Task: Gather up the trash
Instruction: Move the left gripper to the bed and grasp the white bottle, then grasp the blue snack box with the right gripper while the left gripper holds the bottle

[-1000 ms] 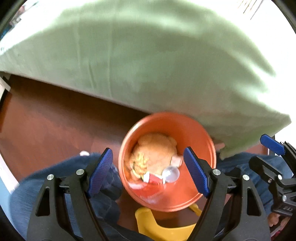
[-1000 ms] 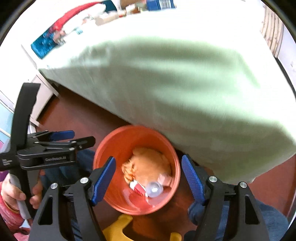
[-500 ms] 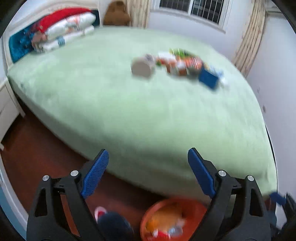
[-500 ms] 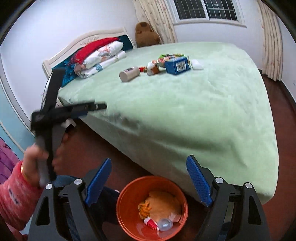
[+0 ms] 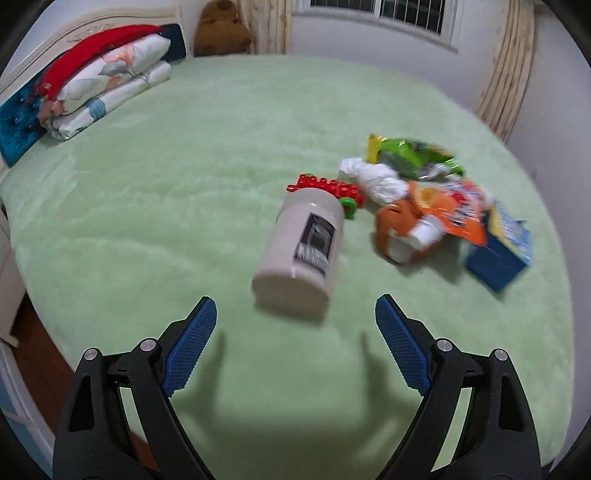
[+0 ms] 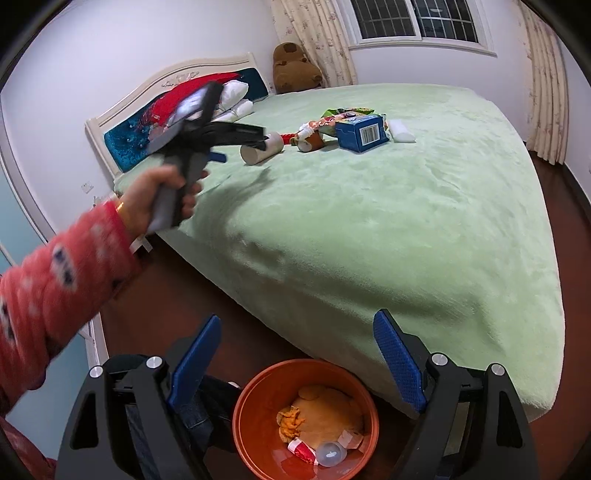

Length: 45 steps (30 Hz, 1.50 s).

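A beige cup (image 5: 301, 245) with a dark label lies on its side on the green bed (image 5: 184, 184). Behind it lies a pile of trash: a red bead toy (image 5: 325, 184), white crumpled paper (image 5: 376, 181), a green snack bag (image 5: 413, 155), an orange wrapper (image 5: 443, 214) and a blue box (image 5: 498, 251). My left gripper (image 5: 295, 339) is open, empty, just short of the cup. My right gripper (image 6: 295, 354) is open and empty above the orange bin (image 6: 258, 424), which holds trash. The right wrist view shows the left gripper (image 6: 240, 142) beside the cup (image 6: 260, 147).
Folded pillows and a red blanket (image 5: 99, 77) lie by the headboard. A brown plush bear (image 5: 221, 27) sits at the bed's far corner. A white packet (image 6: 400, 131) lies beyond the blue box (image 6: 360, 133). Dark wooden floor (image 6: 184, 288) surrounds the bed.
My left gripper has swung up from the bin and out over the bed toward the cup. My right gripper has risen and tilted up, staying over the bin. Both stay open.
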Each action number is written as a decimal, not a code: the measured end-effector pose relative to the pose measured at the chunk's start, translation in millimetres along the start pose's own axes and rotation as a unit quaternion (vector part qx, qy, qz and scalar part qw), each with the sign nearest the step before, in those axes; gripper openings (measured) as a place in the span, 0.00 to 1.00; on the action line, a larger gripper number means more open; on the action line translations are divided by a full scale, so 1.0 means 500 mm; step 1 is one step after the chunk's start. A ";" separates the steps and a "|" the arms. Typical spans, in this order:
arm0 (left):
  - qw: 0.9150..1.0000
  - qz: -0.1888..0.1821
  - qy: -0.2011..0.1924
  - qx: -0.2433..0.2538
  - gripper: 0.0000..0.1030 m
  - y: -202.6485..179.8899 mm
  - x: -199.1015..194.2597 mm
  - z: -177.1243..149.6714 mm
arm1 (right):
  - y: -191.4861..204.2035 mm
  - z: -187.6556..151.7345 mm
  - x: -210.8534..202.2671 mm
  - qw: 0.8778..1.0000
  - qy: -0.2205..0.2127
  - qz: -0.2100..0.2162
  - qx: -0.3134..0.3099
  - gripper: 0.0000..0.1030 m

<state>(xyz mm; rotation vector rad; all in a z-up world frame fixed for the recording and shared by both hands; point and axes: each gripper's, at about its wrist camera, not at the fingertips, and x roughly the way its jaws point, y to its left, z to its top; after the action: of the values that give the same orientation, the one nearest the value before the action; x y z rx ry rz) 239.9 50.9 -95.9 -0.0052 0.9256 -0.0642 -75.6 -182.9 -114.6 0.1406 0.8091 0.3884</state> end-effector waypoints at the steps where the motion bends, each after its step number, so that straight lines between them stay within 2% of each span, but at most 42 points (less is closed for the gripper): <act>1: 1.000 0.002 0.006 0.001 0.83 0.000 0.009 0.006 | 0.001 -0.001 0.003 1.000 0.002 -0.001 -0.002 0.80; 3: 0.999 0.007 0.036 -0.008 0.83 0.007 0.043 0.029 | 0.000 -0.005 0.008 1.000 0.007 -0.004 -0.003 0.80; 5: 0.999 0.015 0.046 -0.021 0.83 0.015 0.058 0.043 | -0.006 -0.008 0.013 1.000 0.013 -0.003 0.002 0.80; 6: 0.998 0.010 0.050 -0.024 0.74 0.018 0.062 0.050 | -0.009 -0.008 0.015 1.000 0.015 -0.003 0.004 0.80; 7: 0.998 0.001 0.054 -0.026 0.60 0.021 0.063 0.054 | -0.011 -0.008 0.017 1.000 0.016 -0.003 0.006 0.80; 8: 0.998 -0.011 0.058 -0.029 0.53 0.024 0.061 0.056 | -0.015 -0.007 0.020 1.000 0.017 -0.004 0.007 0.80; 9: 0.998 -0.017 0.060 -0.031 0.51 0.024 0.059 0.057 | -0.019 -0.006 0.021 1.000 0.018 -0.004 0.009 0.80; 12: 0.999 -0.004 0.044 -0.019 0.50 0.016 0.042 0.052 | -0.024 -0.003 0.025 1.000 0.016 -0.002 0.014 0.80; 20: 0.999 -0.031 0.008 -0.028 0.47 0.005 -0.037 0.015 | -0.022 -0.003 0.018 1.000 0.012 0.001 0.015 0.80; 28: 0.997 -0.054 -0.060 0.004 0.47 -0.018 -0.182 -0.099 | -0.034 0.012 0.002 1.000 -0.002 -0.011 0.020 0.80; 36: 0.993 -0.089 -0.082 0.010 0.47 -0.029 -0.273 -0.243 | -0.067 0.105 0.045 0.999 -0.018 -0.015 0.041 0.80; 39: 0.992 -0.090 -0.083 0.012 0.46 -0.032 -0.290 -0.291 | -0.073 0.172 0.087 0.998 -0.027 -0.038 0.044 0.80; 45: 0.992 -0.085 -0.088 0.013 0.46 -0.019 -0.302 -0.349 | -0.083 0.305 0.203 0.990 -0.022 -0.091 0.104 0.82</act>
<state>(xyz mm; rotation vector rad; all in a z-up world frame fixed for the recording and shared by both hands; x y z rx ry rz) 9.8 53.9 -80.0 -0.0651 0.7471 -0.2292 110.7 -177.8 -89.9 0.2676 0.8115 0.1281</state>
